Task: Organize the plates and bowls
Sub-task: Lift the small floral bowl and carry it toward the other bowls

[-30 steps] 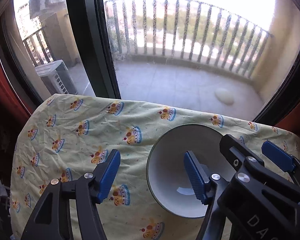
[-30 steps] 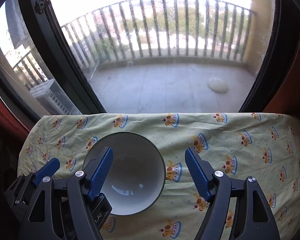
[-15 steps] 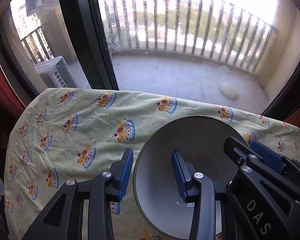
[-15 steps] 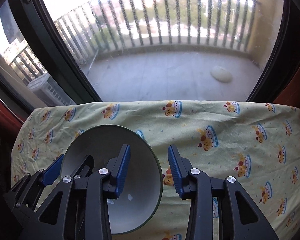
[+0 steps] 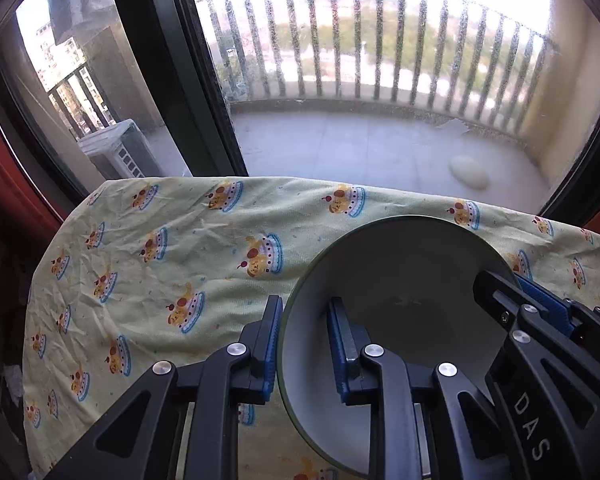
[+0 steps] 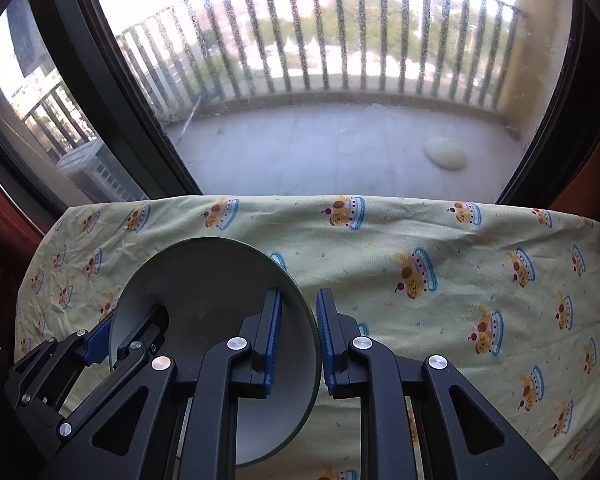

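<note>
Both grippers clamp one bowl (image 5: 396, 280) by opposite rims above the near part of a cloth (image 5: 160, 248): the left gripper (image 5: 306, 348) on its left rim, the right gripper (image 6: 298, 340) on its right rim.

The bowl (image 5: 400, 280) has its lower rim cut off by the frame's bottom edge.

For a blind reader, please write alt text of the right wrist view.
Two grippers pinch opposite rims of a white bowl with a green edge: the right gripper, the left gripper. Beneath lies a yellow cartoon-print cloth; behind, a balcony window.
</note>
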